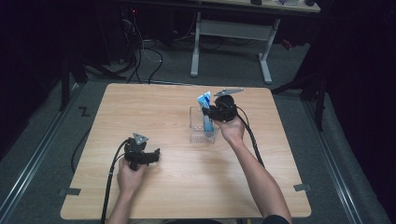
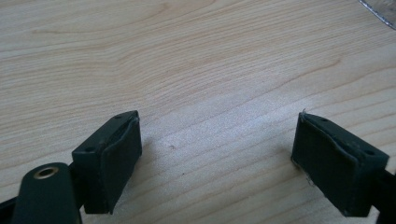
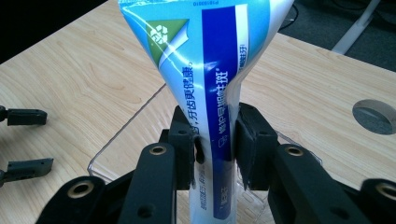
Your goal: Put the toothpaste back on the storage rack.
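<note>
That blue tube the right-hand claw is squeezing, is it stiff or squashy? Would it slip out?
Probably squashy: the toothpaste tube narrows where the right gripper pinches it and flares wide above. Its glossy skin may be slippery, though the pinch looks firm. It stands in the clear plastic holder, which looks light and could tip if the tube drags sideways.

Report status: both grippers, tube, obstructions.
Right gripper shut on toothpaste tube, over clear plastic bin. Left gripper open, low over bare wooden table. Nothing in the way.
</note>
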Action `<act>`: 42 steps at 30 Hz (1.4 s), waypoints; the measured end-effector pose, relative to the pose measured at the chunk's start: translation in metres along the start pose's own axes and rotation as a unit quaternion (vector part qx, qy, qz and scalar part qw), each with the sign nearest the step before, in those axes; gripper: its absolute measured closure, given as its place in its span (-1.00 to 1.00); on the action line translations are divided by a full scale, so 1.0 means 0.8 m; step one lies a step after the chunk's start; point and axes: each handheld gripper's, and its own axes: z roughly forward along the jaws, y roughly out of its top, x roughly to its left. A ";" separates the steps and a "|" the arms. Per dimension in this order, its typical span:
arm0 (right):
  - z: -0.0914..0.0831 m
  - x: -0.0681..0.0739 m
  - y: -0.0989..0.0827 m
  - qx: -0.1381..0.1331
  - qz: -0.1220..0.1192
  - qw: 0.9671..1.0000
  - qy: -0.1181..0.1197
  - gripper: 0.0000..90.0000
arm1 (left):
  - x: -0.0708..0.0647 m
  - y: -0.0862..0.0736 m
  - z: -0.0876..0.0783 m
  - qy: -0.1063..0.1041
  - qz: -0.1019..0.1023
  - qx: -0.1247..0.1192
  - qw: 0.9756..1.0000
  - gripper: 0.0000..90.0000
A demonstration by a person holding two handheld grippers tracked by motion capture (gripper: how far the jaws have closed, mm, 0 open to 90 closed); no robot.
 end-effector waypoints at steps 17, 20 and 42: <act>0.024 0.013 0.005 0.000 -0.013 1.000 0.001 0.54 | 0.000 0.000 0.000 -0.001 0.000 0.000 1.000 -0.64; 0.028 0.013 0.007 0.004 -0.012 1.000 0.003 0.53 | 0.000 0.000 0.000 -0.001 0.000 0.000 1.000 -0.64; 0.039 0.022 0.008 0.008 -0.015 1.000 0.011 0.49 | 0.000 0.000 0.000 0.000 0.000 0.000 1.000 -0.64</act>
